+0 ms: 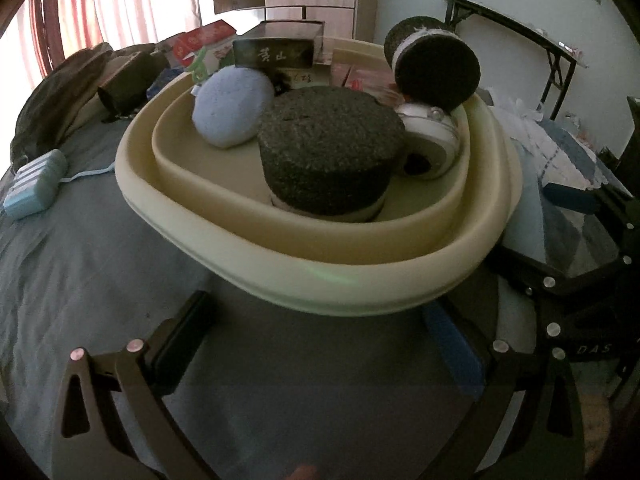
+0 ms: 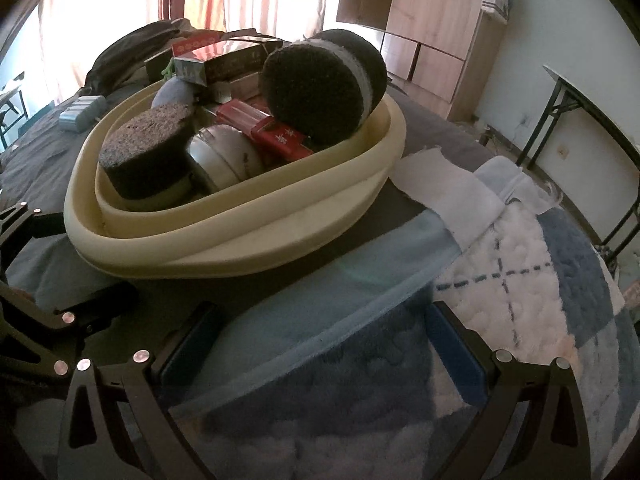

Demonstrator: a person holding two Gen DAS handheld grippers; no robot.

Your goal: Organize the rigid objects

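The basin (image 1: 304,280) sits on the bed (image 1: 80,272). In the basin, a puck (image 1: 328,152) lies near the front, a ball (image 1: 232,108) left of it, a tin (image 1: 432,148) right, a disc (image 1: 436,68) leaning on the right rim, boxes (image 1: 276,54) behind. A case (image 1: 36,188) lies left of the basin, a blanket (image 2: 540,272) right.

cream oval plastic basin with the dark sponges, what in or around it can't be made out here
- Cream oval plastic basin floor: both views, covered by the dark round sponge and the white round tin.
- Red boxes: right wrist view, partly behind the tilted dark sponge disc; print too small to read.
- Pale blue striped case: left wrist view, near the edge, too distorted to identify.
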